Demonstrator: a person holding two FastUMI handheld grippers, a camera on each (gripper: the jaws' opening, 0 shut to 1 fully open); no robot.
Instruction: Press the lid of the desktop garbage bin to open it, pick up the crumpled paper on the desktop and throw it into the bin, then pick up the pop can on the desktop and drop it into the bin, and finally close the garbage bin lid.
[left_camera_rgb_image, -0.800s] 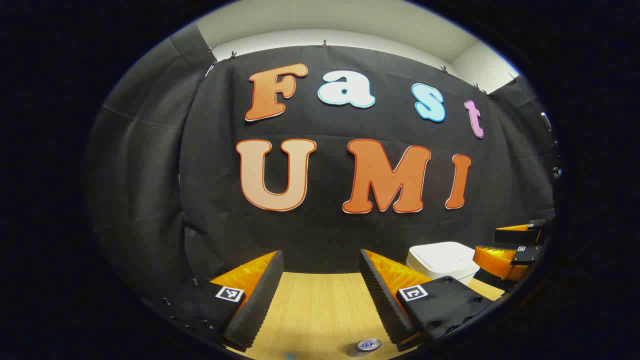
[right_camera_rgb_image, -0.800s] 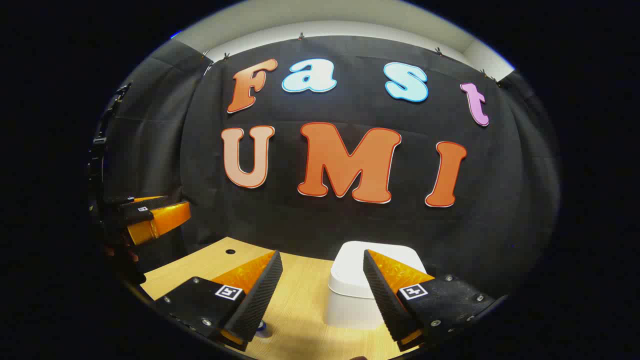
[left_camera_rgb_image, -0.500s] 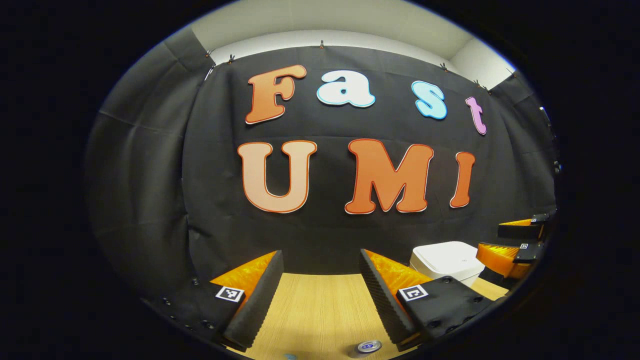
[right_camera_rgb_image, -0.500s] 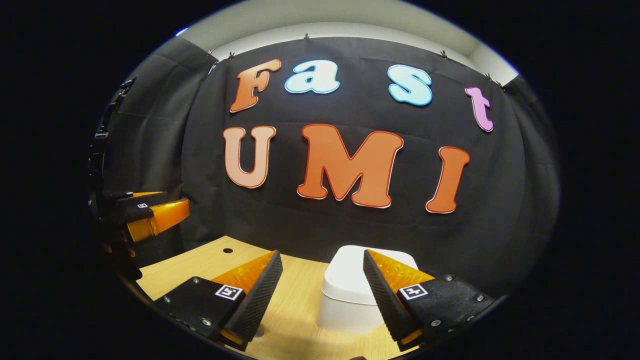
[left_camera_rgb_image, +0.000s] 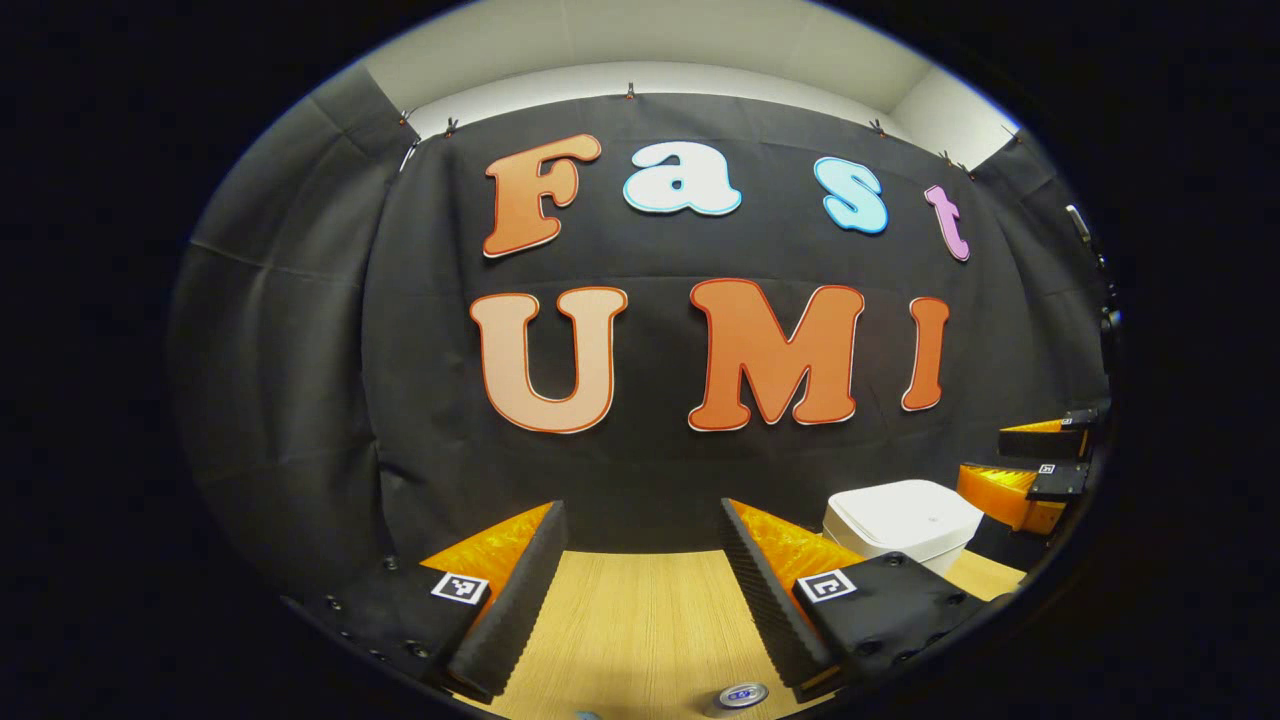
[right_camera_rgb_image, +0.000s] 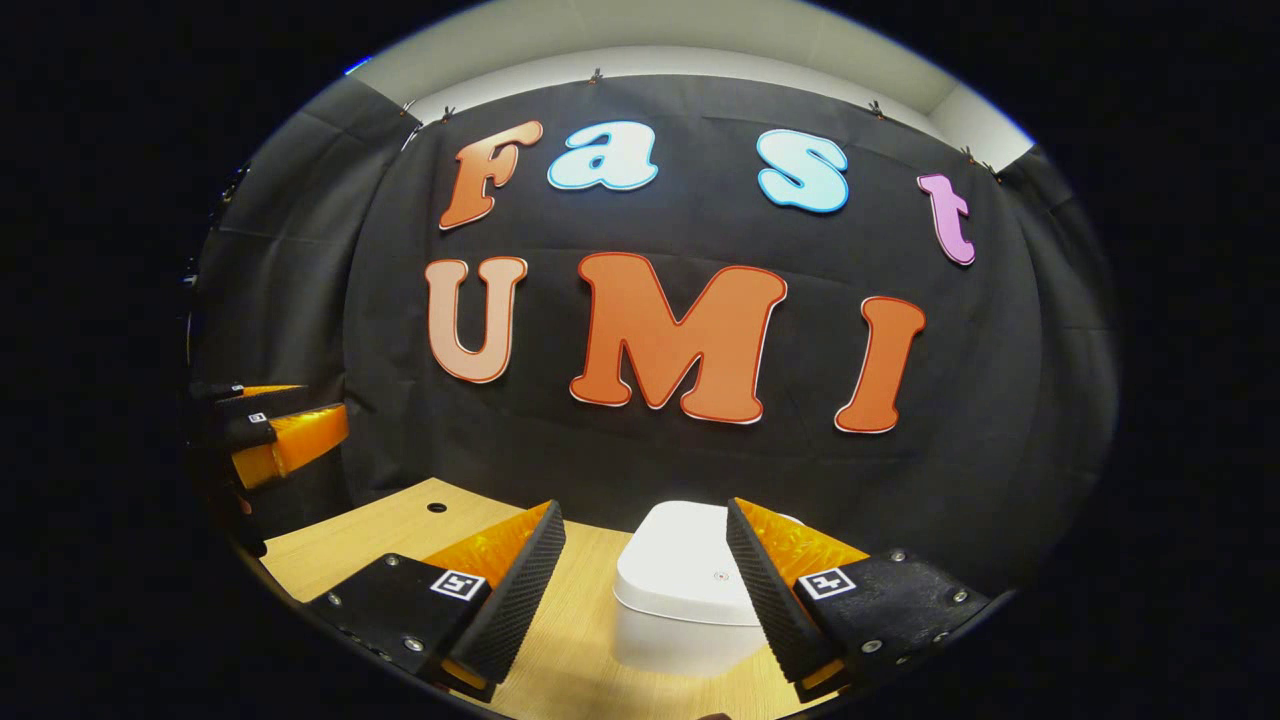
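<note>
The white bin (right_camera_rgb_image: 685, 590), lid closed, stands on the wooden desk (right_camera_rgb_image: 400, 525) just ahead of the right gripper (right_camera_rgb_image: 645, 575), whose fingers gape empty. The left gripper (left_camera_rgb_image: 640, 585) is likewise spread and empty, with the can (left_camera_rgb_image: 740, 695) near its right finger, the bin far right

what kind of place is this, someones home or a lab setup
Most likely a staged recording booth, not a home: black cloth wall hung by clips, a bare wooden desktop with a white bin and a can, and a handheld tool in each hand.
</note>
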